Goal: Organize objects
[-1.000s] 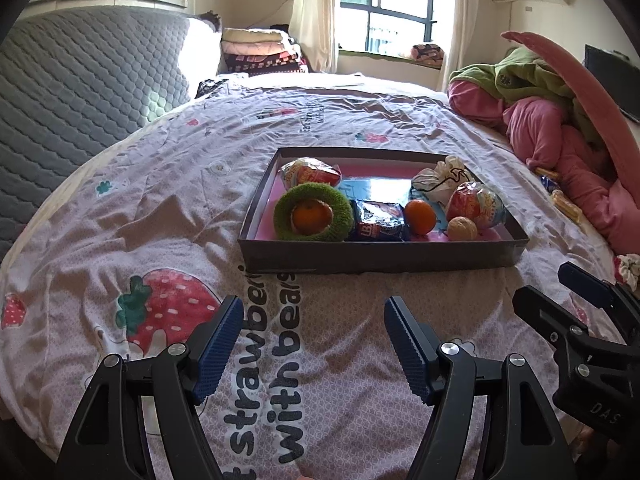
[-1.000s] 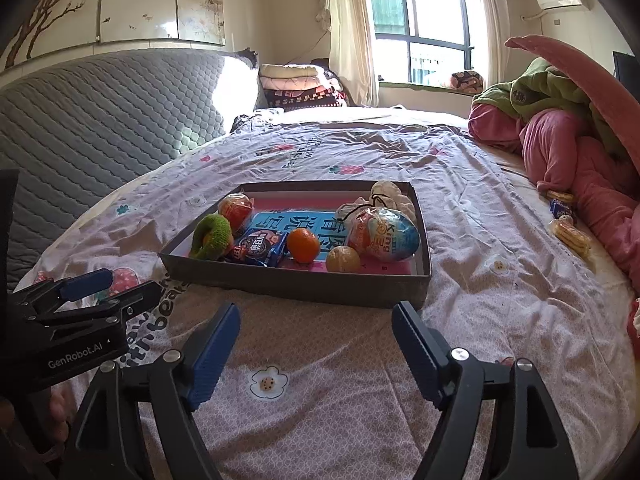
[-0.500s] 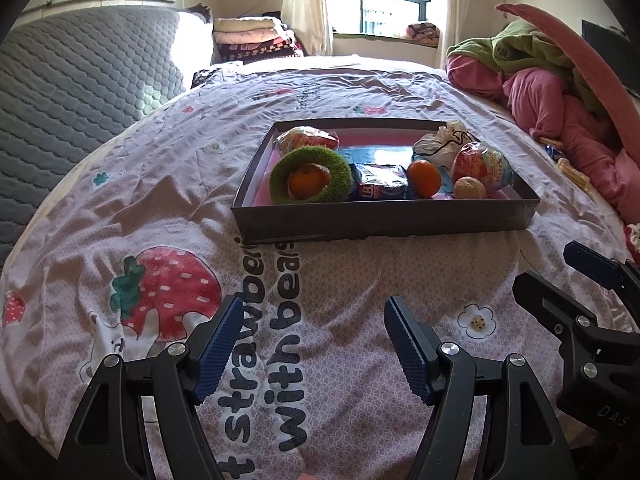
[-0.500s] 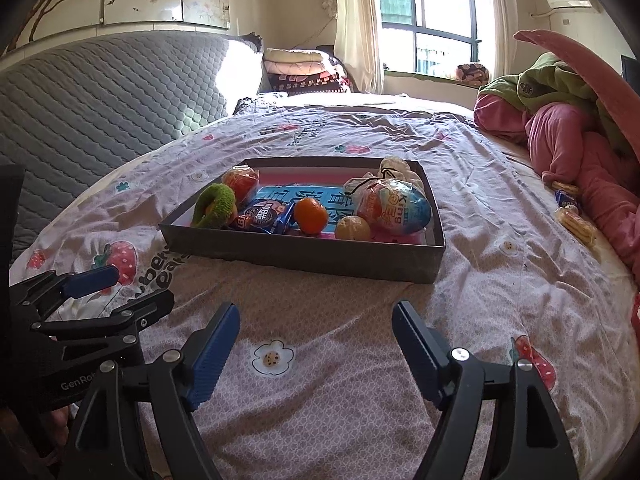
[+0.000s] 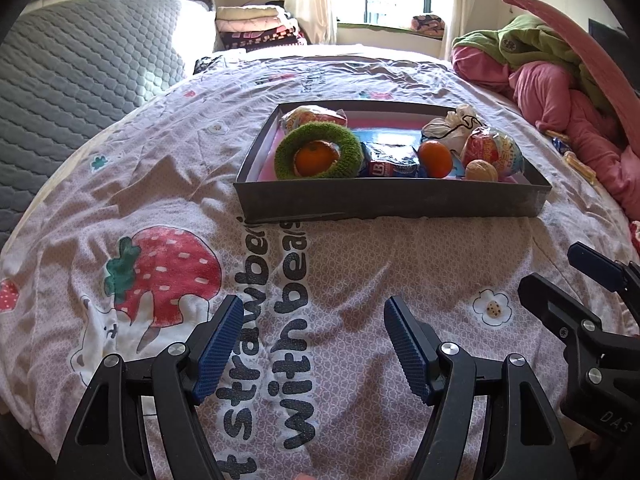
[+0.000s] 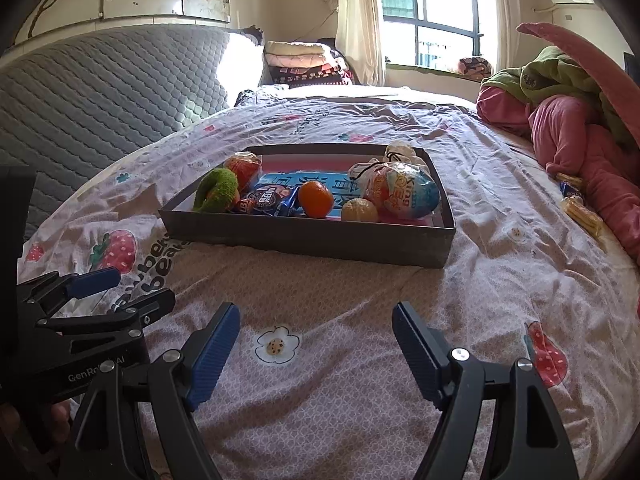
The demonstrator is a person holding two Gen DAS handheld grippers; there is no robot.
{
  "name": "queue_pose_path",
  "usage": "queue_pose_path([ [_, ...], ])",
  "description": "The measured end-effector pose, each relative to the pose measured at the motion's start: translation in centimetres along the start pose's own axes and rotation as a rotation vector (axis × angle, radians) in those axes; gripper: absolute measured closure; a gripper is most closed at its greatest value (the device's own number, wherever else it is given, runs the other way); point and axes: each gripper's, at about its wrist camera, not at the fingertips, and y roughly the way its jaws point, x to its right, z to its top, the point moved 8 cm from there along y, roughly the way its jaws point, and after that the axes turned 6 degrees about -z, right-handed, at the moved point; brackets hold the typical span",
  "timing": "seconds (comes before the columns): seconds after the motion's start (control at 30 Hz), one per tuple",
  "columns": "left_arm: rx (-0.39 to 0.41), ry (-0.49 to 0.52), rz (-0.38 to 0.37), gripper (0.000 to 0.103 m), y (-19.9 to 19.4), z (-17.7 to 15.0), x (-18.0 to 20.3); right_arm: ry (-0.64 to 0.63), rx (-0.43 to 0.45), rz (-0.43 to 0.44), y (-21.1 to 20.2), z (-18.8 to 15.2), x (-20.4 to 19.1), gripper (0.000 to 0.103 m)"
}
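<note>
reading "with bear" on bedsheet (image 5: 296, 320), "king" on egg (image 6: 408, 196) in tray (image 6: 304, 236), both hand-held grippers (image 5: 312, 344) (image 6: 316, 344) wide open, empty

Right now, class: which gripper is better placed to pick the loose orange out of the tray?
Right, probably. The right gripper lines up with the loose orange; both grippers are open and empty.

Sunlit bedroom: strawberry-print bedspread (image 5: 168, 216), gray quilted headboard (image 6: 100, 92), curtained window (image 6: 432, 12).
</note>
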Motion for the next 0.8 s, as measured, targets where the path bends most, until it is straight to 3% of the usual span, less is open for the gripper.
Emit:
queue_pose_path([
  [0.8,0.0,-0.005,-0.004,0.029,0.39,-0.18,0.03,0.005,-0.022,0.005,0.5,-0.36,0.04,0.025],
])
